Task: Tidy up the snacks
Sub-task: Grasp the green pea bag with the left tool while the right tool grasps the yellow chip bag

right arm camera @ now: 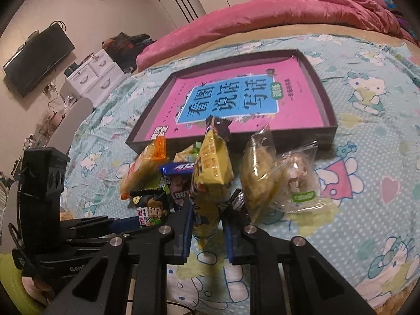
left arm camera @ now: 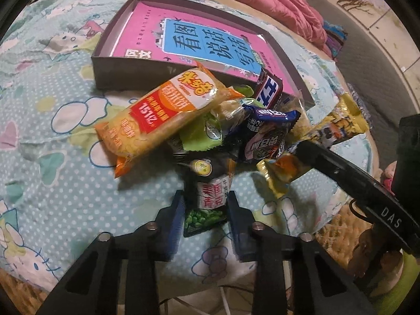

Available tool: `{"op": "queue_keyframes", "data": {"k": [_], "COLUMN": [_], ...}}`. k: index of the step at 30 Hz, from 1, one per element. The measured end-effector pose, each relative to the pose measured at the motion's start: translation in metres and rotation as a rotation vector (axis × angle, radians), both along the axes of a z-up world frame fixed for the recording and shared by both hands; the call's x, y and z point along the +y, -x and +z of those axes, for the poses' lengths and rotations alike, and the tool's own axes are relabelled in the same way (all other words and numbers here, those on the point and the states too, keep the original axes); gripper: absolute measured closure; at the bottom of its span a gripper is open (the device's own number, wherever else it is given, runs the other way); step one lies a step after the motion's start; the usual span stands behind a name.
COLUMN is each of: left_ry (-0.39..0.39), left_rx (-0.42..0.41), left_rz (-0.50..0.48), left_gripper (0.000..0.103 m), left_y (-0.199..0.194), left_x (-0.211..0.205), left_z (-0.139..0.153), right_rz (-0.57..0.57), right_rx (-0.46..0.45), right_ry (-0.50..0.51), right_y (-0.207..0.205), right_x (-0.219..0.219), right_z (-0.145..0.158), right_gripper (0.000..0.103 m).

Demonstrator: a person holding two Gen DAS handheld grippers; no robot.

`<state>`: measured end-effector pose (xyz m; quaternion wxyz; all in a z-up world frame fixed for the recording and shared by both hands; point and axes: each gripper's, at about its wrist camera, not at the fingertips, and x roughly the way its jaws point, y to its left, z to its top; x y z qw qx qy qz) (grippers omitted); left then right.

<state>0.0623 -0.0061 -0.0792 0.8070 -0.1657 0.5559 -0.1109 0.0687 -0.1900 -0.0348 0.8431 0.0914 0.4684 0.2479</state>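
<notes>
A pile of snack packets lies on the patterned bed sheet in front of a dark shallow box [left arm camera: 102,60] [right arm camera: 332,120] that holds a pink book [left arm camera: 199,44] [right arm camera: 236,99]. My left gripper [left arm camera: 206,199] is open around a small black pea packet [left arm camera: 210,197]. An orange rice-cracker pack [left arm camera: 160,115] lies behind it. My right gripper [right arm camera: 206,215] is open around a yellow snack bag [right arm camera: 210,181]. Two clear-wrapped snacks [right arm camera: 281,181] lie to its right. The right gripper's arm shows in the left wrist view [left arm camera: 354,181].
A pink quilt [right arm camera: 288,8] lies bunched at the far side of the bed. A white drawer unit [right arm camera: 92,78] and a wall TV [right arm camera: 36,57] stand beyond the bed's left side. The sheet's near edge hangs just under both grippers.
</notes>
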Motion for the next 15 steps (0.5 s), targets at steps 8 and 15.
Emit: {"op": "queue_keyframes", "data": {"k": [8, 15], "left_ry": [0.031, 0.008], "left_rx": [-0.028, -0.142], "left_rz": [-0.003, -0.015], "left_gripper": [0.072, 0.072], "left_y": [0.010, 0.020], "left_x": [0.004, 0.004], "left_z": [0.015, 0.047], "right_rz": [-0.014, -0.047], "right_rx": [-0.070, -0.098], "right_ry": [-0.002, -0.028], "right_y": [0.007, 0.004], "right_x": [-0.009, -0.020], "right_z": [0.018, 0.031], "right_gripper": [0.083, 0.083]}}
